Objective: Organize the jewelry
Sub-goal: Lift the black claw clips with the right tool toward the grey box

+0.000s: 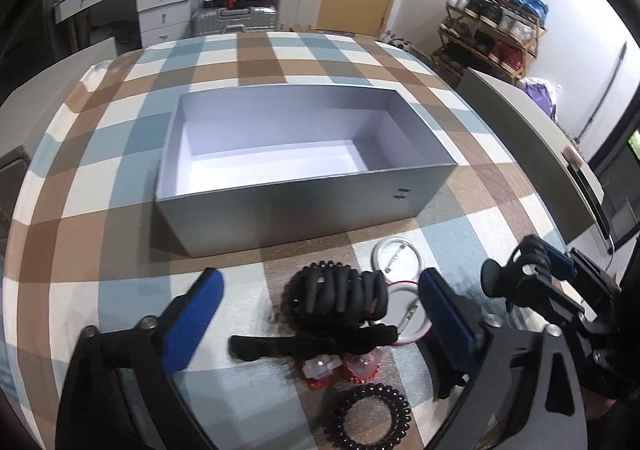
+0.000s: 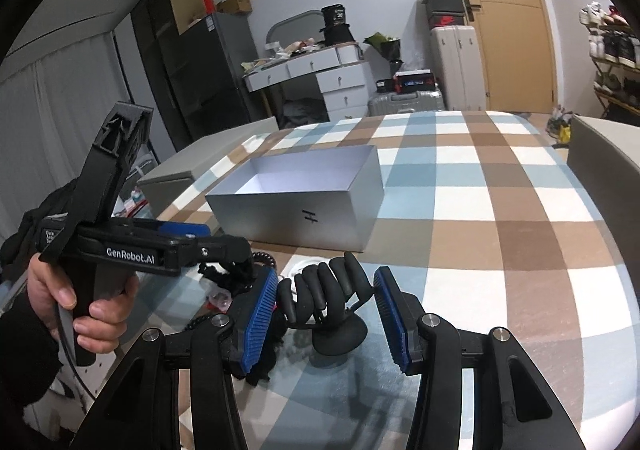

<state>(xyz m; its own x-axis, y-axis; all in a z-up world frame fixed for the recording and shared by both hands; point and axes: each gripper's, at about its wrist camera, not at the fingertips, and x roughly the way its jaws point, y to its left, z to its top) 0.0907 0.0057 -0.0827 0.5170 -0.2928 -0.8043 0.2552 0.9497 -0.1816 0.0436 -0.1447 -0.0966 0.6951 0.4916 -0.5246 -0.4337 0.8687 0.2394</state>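
Observation:
A black hand-shaped jewelry stand (image 1: 344, 298) lies on its side on the checked tablecloth, between the blue pads of my open left gripper (image 1: 320, 314). In the right wrist view the stand (image 2: 328, 302) also sits between the pads of my open right gripper (image 2: 324, 314), with no pad touching it. Around it lie two white rings (image 1: 396, 254), two red-and-white pieces (image 1: 340, 370) and a black spiral hair tie (image 1: 370, 420). An empty silver box (image 1: 304, 194) stands open just beyond; it also shows in the right wrist view (image 2: 300, 214).
The left gripper's body and the bare hand holding it (image 2: 72, 302) fill the left of the right wrist view. Grey chair backs (image 1: 532, 154) stand at the table's sides. Drawers, suitcases and a shoe rack (image 1: 492, 26) line the room behind.

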